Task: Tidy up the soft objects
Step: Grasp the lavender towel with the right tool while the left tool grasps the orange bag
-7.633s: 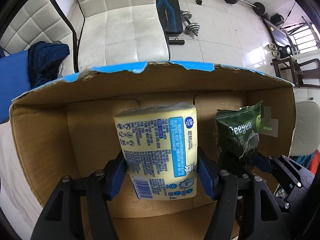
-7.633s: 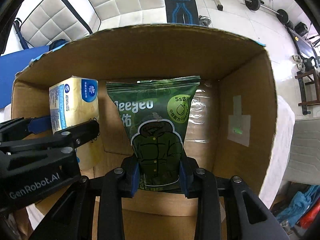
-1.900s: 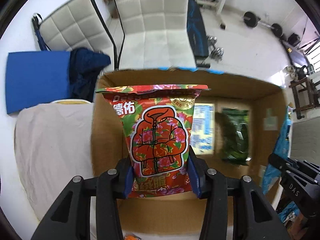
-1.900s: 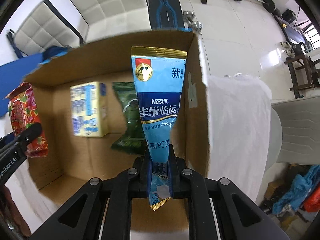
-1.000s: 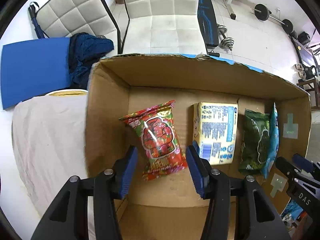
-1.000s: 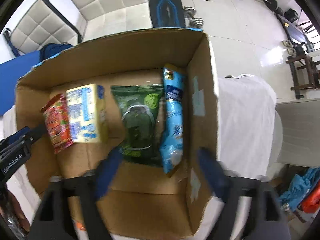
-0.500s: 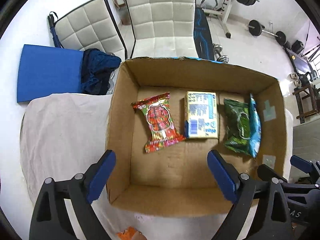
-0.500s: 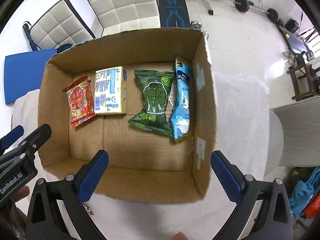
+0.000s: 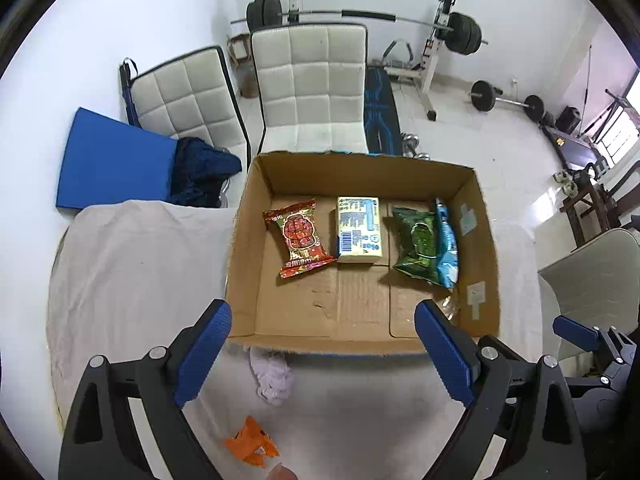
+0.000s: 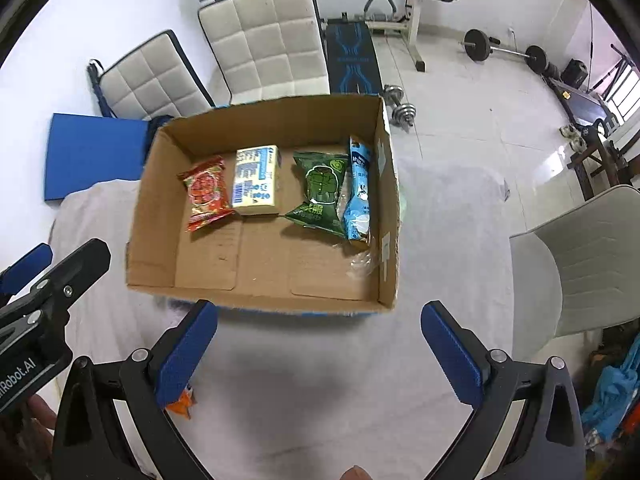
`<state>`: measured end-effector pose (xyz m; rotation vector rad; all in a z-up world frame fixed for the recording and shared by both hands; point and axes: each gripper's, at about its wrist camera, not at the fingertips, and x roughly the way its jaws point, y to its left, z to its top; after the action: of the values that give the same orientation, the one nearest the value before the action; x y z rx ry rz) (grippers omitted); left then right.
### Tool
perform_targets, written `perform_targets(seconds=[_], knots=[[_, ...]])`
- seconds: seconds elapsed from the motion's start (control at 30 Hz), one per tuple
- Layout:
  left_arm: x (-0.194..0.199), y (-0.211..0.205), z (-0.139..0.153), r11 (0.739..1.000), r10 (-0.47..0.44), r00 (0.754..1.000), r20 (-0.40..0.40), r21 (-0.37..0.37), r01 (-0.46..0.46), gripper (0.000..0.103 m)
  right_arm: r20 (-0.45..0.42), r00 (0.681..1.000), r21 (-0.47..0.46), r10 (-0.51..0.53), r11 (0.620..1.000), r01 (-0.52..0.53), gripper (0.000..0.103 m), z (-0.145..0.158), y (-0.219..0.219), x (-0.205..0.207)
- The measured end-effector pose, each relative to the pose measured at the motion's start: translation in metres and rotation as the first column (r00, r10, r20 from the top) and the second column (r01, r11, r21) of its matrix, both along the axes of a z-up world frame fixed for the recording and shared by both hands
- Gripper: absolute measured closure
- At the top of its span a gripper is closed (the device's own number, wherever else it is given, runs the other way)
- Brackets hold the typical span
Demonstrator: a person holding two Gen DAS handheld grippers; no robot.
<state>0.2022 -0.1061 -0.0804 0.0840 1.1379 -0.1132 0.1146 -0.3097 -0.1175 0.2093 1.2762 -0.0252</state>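
Note:
An open cardboard box (image 9: 256,312) (image 10: 160,272) stands on a white-covered table. Inside lie in a row a red pouch (image 9: 298,238) (image 10: 206,192), a yellow tissue pack (image 9: 358,228) (image 10: 256,186), a green pouch (image 9: 416,246) (image 10: 320,192) and a blue Nestle pouch (image 9: 446,240) (image 10: 358,194). My left gripper (image 9: 322,350) is open and empty, above the box's near edge. My right gripper (image 10: 318,350) is open and empty, nearer than the box. A crumpled white cloth (image 9: 272,376) and an orange wrapper (image 9: 250,446) (image 10: 180,404) lie on the table in front of the box.
Two white padded chairs (image 9: 312,88) (image 10: 264,40) stand behind the table, with a blue mat (image 9: 108,164) and dark cloth (image 9: 200,176) at the left. A grey chair (image 10: 580,264) is at the right. Weights (image 10: 504,52) lie on the floor.
Both grippers have pulled back and up from the box, open and empty. The red and blue pouches they let go a second ago lie in the box.

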Motion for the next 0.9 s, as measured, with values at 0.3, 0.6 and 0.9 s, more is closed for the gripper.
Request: perform_targets(seconds=[0.3,0.6,0.9], knots=[[-0.035,0.026,0.027,0.997,0.065,0.997,0.038,-0.038,-0.064,0.009,0.002,0.998,0.061,0.055,0.997,-0.055,0.0,0.022,0.015,-0.031],[-0.079,0.124,-0.024,0.942,0.334,0.939,-0.077,0.003,-0.335,0.009,-0.102,0.944,0.115,0.313,0.946,-0.302,0.0,-0.024,0.11,-0.024],[-0.109,0.173,-0.156,0.893,0.443,0.837,-0.322,0.078,-0.442,0.01,-0.251,0.88,0.123,0.403,0.915,-0.384,0.0,-0.12,0.193,-0.001]])
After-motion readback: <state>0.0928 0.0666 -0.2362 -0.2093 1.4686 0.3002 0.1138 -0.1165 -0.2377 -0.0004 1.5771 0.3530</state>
